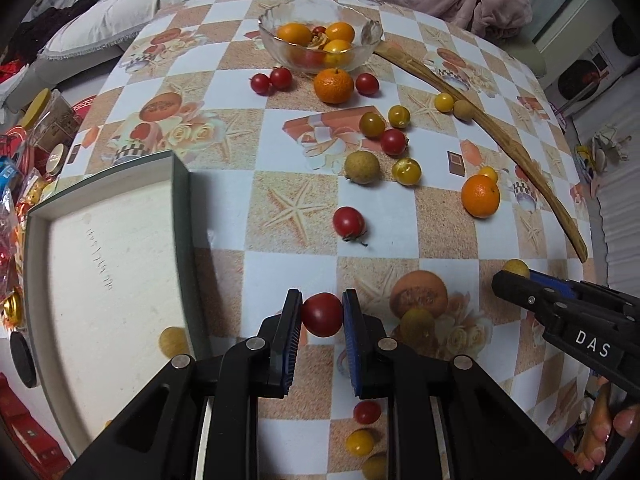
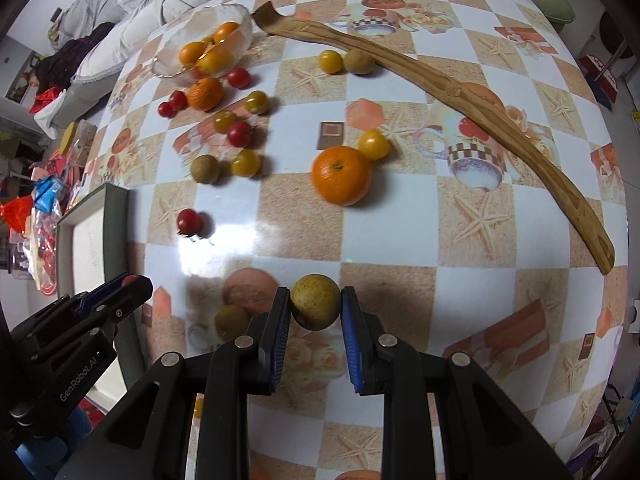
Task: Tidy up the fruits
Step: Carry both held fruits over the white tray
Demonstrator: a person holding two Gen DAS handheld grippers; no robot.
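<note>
Two oranges [image 2: 341, 175] [image 2: 205, 93] lie outside bowl [image 2: 236, 28].

left gripper [image 1: 322, 314]: clamps red tomato [image 1: 322, 315] | tray [image 1: 182, 216]: left | right gripper [image 1: 510, 280]: right edge

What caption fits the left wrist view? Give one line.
Left gripper shut on a red cherry tomato beside the white tray.

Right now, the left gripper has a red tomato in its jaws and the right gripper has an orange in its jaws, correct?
Not quite: the right gripper holds a tan longan, not an orange, as the right wrist view shows. The left gripper does hold a red tomato.
</note>
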